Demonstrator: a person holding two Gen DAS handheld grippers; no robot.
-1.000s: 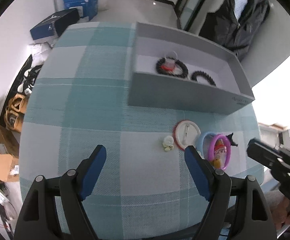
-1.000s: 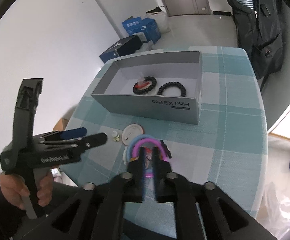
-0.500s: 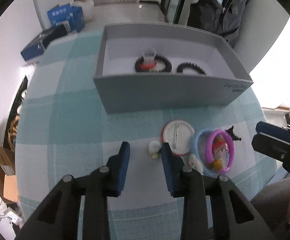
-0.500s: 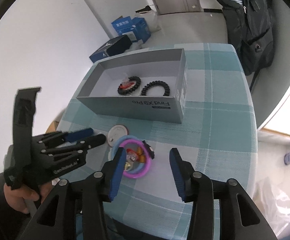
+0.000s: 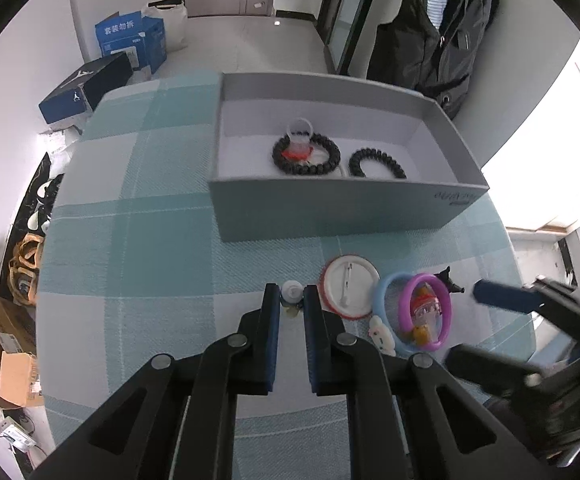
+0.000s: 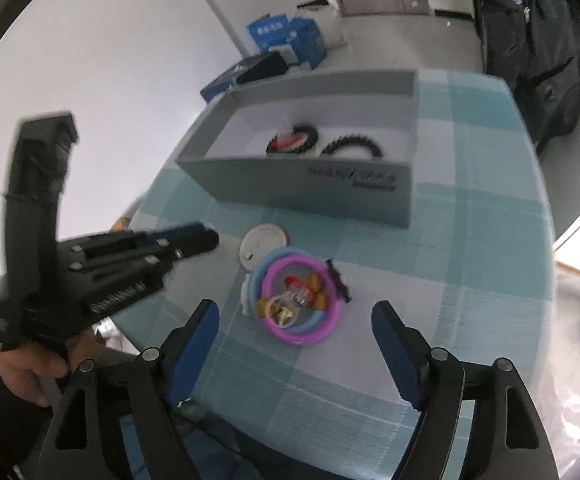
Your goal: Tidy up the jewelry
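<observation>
Checked teal surface (image 5: 137, 264) lay bare at left. Nearest, the left gripper (image 5: 291, 300) pinched a small white charm (image 5: 291, 291); the right gripper (image 6: 294, 314), jaws opening, held nothing above the bangles (image 6: 298, 298). Farther stood the grey box (image 5: 330, 216).

box (image 5: 330, 208): on bench (image 5: 129, 240), far side, open top
beaded bracelets (image 5: 306, 154): two, side by side inside box; small clip-like piece lay on the left one
round badge (image 5: 350, 286): on bench, before box
small charm (image 5: 291, 292): just left of badge, between tips of left hand-held gripper (image 5: 291, 300)
two rings (image 5: 414, 312): overlapping, right of badge, small trinkets inside them
right hand-held gripper (image 6: 296, 316): near side of rings, opening, nothing gripped
</observation>
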